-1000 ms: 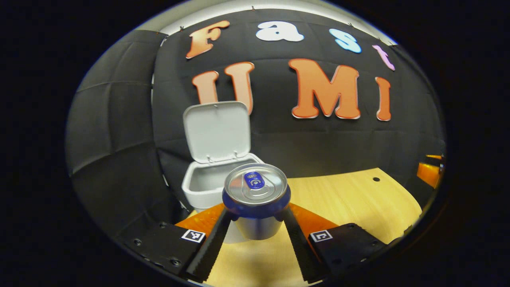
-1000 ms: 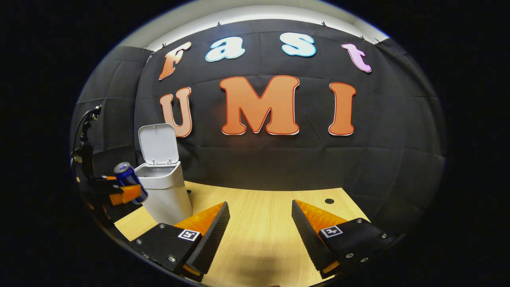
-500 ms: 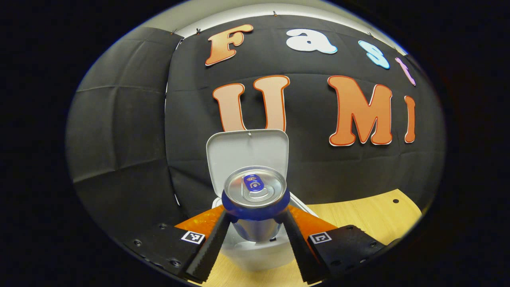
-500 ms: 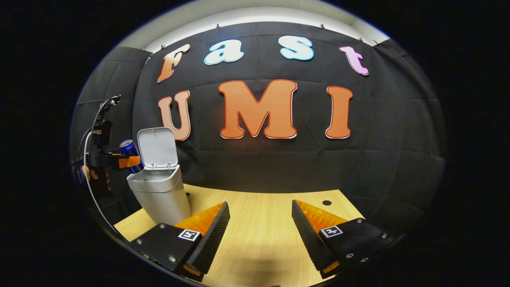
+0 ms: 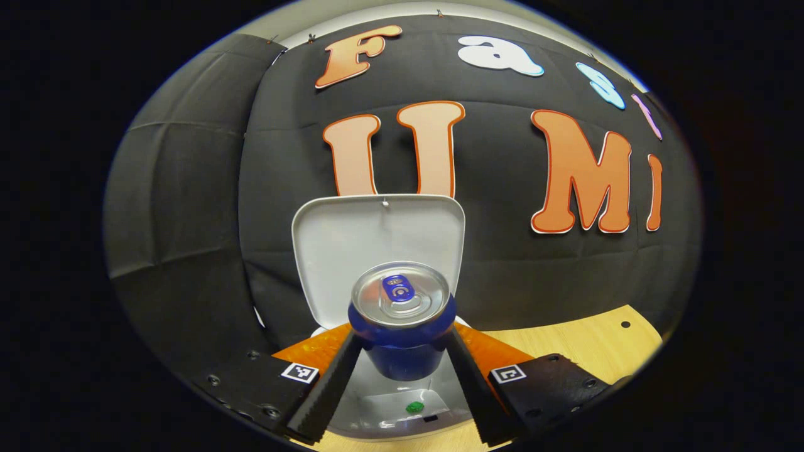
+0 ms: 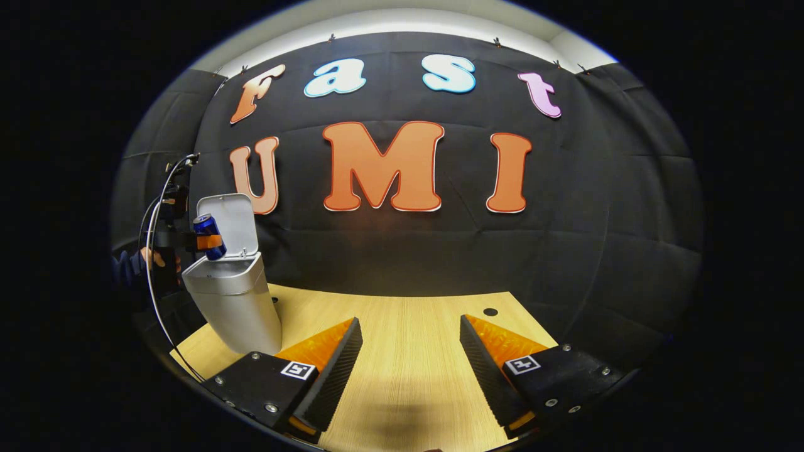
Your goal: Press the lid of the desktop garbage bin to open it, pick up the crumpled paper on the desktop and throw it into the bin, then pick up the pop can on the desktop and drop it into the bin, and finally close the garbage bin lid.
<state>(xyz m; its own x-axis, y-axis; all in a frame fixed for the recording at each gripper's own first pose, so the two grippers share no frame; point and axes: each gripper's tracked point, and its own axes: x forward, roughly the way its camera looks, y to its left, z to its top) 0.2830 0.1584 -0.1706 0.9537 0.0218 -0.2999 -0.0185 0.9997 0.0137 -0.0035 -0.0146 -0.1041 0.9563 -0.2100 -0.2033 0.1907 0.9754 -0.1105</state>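
— two grippers, so start on the left. what's the left gripper doing?

— in the left gripper view both its fingers press on the sides of the pop can, which sits upright between them, silver top and blue pull tab facing the camera. the can hangs over the open mouth of the garbage bin.

— and the lid?

— the lid stands raised straight behind the can, its pale inner face toward the gripper. down inside the bin a small green scrap shows on the floor of it; i cannot tell what it is.

— any crumpled paper?

— i cannot make it out.

— same thing from the other side?

— in the right gripper view the bin stands at the far left of the wooden desktop, tilted by the lens, lid up. the left gripper holds the can just above the bin's rim, in front of the lid. a hand and a dark sleeve hold that tool, with a cable looping down from it.

— further right?

— the right gripper hangs low over the bare desktop, jaws spread wide with nothing between them, well apart from the bin. a small dark hole marks the desktop near its far right edge.
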